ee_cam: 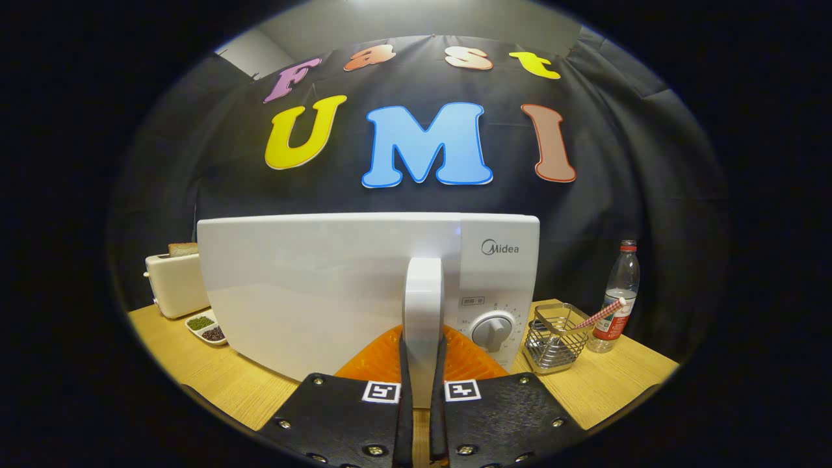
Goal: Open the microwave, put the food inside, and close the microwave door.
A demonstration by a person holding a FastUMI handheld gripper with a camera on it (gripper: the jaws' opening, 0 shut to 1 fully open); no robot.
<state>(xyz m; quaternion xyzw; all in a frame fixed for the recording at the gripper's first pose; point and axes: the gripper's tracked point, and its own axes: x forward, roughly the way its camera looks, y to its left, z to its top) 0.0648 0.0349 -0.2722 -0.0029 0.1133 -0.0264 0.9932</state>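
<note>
With the gripper (422, 383) clamped on the microwave (325, 286) handle (423, 305), a crooked pull could slip off or drag the microwave.

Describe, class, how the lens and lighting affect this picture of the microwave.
Gripper view: fisheye distortion bows the microwave top edge and the table; even light leaves a soft sheen on the door, no harsh glare; the tongs, closed on the door handle, and the far water bottle stay reasonably sharp.

Riding the hand-held gripper (422, 390), the camera faces the microwave (338, 286) front closely, just above the tabletop (214, 383).
</note>
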